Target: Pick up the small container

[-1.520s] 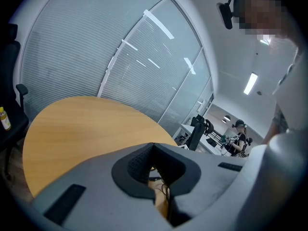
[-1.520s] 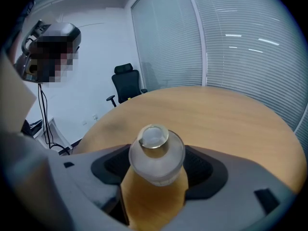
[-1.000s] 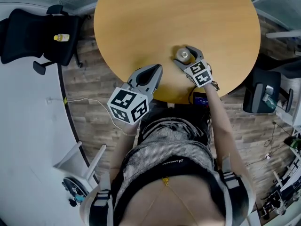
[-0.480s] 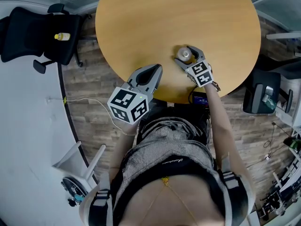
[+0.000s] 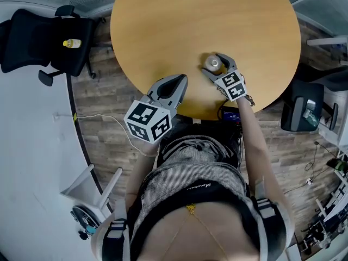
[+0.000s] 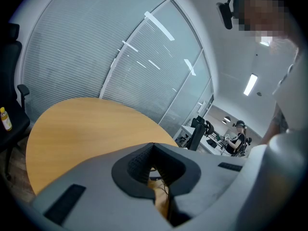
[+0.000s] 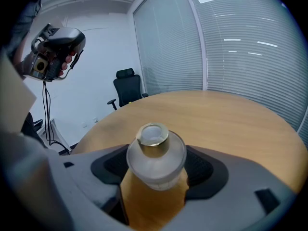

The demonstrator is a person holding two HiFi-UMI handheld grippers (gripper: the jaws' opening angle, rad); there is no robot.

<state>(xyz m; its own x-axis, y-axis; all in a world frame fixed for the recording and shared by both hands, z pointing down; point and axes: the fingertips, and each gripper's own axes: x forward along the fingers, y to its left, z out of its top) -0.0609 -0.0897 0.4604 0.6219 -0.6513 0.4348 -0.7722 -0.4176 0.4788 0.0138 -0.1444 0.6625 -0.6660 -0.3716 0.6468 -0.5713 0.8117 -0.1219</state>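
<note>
The step in hand is the grasp itself. The right tool (image 5: 216, 65) reaches over the near right part of the round wooden table (image 5: 206, 15), and its 2 jaws are closed against the sides of the small container (image 7: 156, 160). This is a frosted glass jar with a gold metal cap, and it stands upright between the dark ribbed pads. In the right gripper view its bottom seems to rest on the table surface, so I judge that the lift has not begun. The next move calls for a firm and even hold, because the wall is round and smooth and may slip. Then a straight rise is needed, so that the jar does not tilt. The left tool (image 5: 182, 80) holds nothing. Its jaws are together at the tips, and it hovers at the near edge of the table, to the left of the container and apart from it. No label or brand shows on the container. The cubes on both tools carry only black and white square markers. A small yellow bottle (image 5: 71, 43) lies on the black chair (image 5: 38, 37) at the far left, and its print is too small to read.
</note>
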